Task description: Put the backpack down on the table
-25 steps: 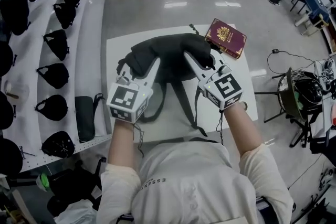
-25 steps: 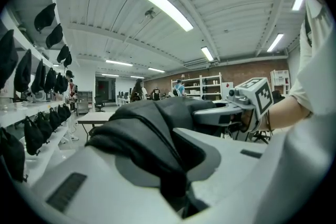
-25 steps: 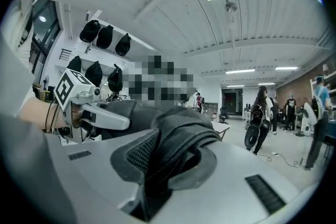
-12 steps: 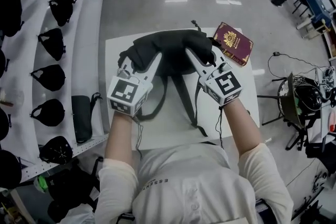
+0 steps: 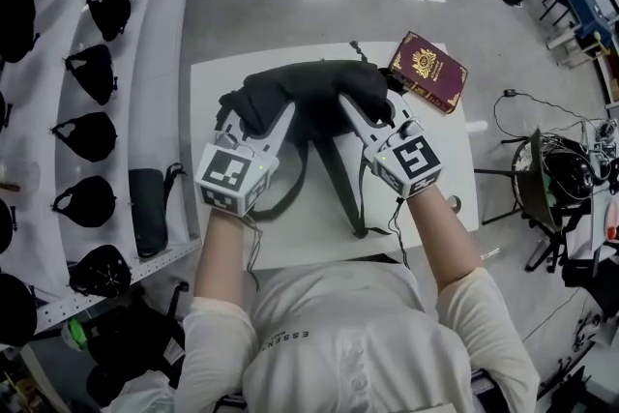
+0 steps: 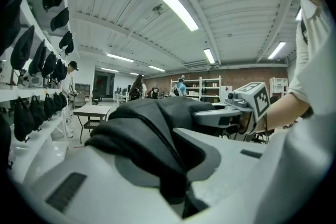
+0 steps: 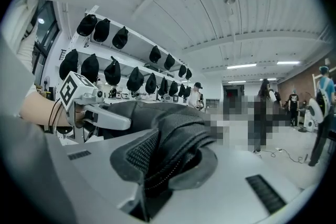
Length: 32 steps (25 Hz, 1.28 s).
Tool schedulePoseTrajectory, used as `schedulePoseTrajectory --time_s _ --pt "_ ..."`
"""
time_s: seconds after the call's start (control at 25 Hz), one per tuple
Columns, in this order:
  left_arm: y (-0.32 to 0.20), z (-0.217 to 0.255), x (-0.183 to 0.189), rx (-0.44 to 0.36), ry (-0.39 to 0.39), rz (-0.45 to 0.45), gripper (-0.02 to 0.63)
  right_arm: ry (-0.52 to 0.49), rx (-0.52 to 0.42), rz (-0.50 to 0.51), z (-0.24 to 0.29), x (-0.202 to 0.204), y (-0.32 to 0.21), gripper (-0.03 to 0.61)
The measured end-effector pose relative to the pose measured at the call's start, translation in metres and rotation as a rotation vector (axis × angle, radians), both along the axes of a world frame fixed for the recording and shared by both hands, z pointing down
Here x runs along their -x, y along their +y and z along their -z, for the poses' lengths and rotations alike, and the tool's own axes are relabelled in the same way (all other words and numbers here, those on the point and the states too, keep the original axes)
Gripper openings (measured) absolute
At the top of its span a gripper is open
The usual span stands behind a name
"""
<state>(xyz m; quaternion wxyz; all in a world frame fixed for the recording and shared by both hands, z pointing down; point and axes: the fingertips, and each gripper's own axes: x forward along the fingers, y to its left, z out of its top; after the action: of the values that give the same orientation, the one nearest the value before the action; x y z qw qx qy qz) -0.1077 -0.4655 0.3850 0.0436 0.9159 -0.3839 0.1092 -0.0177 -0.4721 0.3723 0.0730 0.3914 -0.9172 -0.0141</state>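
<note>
Black, soft fabric backpack (image 5: 309, 92) sags in a bunch over the white square table (image 5: 218, 82) in the head view, taken at two places along its top. The left gripper (image 5: 256, 116) has the left end and the right gripper (image 5: 368, 106) the right end. Two dark shoulder straps (image 5: 338, 179) trail toward the person. Whether the base rests on the tabletop I cannot tell from here. One maroon booklet with a gold emblem (image 5: 428, 73) lies at the table's far right corner, just beside the bag. The white shelves (image 5: 169, 44) on the left carry black caps (image 5: 87, 135), several cut off by the frame, so no sure count, and one dark pouch (image 5: 145, 208). In the left gripper view the jaws are clamped on a thick fold of smooth black cloth (image 6: 152, 134), and the other tool shows across the bag. In the right gripper view the jaws pinch a padded fold with a mesh face (image 7: 157, 149), with the left tool opposite and the row of caps behind. Judging by how it slumps, the bag is limp and probably light, not fragile, and its cloth is unlikely to slip. Thick folds at the top make the best hold, and two holds well apart keep it from folding. It will likely collapse as it settles, so it should come down apart from the booklet
</note>
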Motion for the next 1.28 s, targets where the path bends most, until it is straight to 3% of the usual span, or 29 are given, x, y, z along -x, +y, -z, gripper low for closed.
schedulePoseTrajectory --time_s 0.48,1.0,1.28 --pt "0.049 -0.024 -0.006 0.053 0.026 0.009 0.069 -0.035 0.075 -0.003 -0.025 -0.009 0.047 0.089" --pt "0.107 -0.052 -0.006 0.131 0.089 0.088 0.081 -0.063 0.139 0.024 -0.05 -0.014 0.103 0.089" --pt "0.14 -0.069 -0.006 0.128 0.093 0.052 0.083 -0.061 0.169 0.03 -0.068 -0.015 0.135 0.095"
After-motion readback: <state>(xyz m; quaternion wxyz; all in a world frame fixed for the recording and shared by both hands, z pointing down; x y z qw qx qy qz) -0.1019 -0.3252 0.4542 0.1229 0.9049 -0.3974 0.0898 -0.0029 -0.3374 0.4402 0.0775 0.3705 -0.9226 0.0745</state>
